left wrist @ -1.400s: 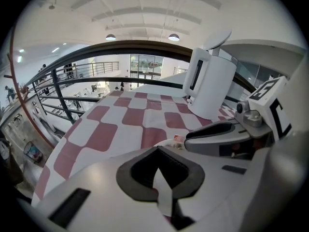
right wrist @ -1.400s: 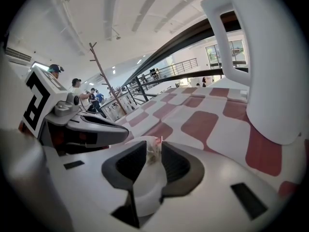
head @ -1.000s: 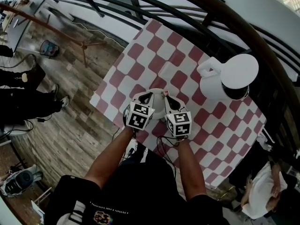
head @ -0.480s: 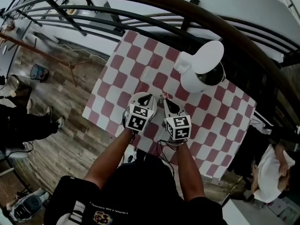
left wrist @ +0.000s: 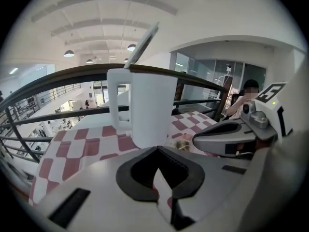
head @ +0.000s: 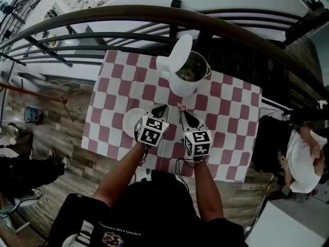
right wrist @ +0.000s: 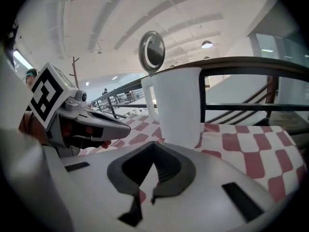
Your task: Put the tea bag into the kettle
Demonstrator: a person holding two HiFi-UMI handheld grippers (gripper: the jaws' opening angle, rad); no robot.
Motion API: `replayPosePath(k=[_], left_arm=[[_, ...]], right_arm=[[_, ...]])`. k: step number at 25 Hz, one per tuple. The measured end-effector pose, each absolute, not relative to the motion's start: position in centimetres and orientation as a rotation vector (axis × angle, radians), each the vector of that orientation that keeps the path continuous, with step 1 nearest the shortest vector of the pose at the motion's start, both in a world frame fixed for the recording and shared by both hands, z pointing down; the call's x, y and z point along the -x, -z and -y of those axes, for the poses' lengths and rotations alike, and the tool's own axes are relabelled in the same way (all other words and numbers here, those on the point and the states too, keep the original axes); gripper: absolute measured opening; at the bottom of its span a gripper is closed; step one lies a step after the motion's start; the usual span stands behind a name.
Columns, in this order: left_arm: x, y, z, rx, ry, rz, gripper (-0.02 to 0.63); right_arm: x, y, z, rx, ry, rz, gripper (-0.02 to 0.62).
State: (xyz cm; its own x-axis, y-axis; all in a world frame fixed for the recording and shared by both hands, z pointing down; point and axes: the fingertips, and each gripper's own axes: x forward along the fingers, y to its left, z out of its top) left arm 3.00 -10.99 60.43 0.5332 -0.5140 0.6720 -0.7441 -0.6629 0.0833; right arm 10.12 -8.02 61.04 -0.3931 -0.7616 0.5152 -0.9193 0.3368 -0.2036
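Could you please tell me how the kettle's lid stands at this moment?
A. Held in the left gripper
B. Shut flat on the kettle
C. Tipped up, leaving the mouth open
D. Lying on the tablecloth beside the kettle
C: in the head view the lid stands tipped up at the far rim of the kettle, and one can see down into its open mouth.

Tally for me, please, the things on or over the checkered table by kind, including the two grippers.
kettle: 1
white plate: 1
tea bag: 1
grippers (left gripper, right gripper): 2
Total: 5
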Motion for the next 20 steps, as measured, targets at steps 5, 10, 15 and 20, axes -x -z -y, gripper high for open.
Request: replayPosePath(k=[5,10,15,20], left_arm=[[-6.6,-58.3,10.7,-2.501,-0.869,0.975,-0.002],[-8.8,-55.1,11.1,-2.571,-0.823,0.963,-0.002],[-9.5,-50.3,12.8,-2.641,-0.752,1.002,-0.002],[-8.7,-45.9,14.7,-2.703,-0.693,1.081,-0.002]], right_arm=[[-13.6,-59.2,7.3,-1.599,-0.654,2.249,0.011],[-15.9,-55.6,7.9,-1.688,-0.582,2.257,0.011],[-16.4,-50.0,9.8,-1.750,-0.458,2.314,0.011],[-15.1,-45.2,12.4,-1.753,-0.336,2.385,0.011]])
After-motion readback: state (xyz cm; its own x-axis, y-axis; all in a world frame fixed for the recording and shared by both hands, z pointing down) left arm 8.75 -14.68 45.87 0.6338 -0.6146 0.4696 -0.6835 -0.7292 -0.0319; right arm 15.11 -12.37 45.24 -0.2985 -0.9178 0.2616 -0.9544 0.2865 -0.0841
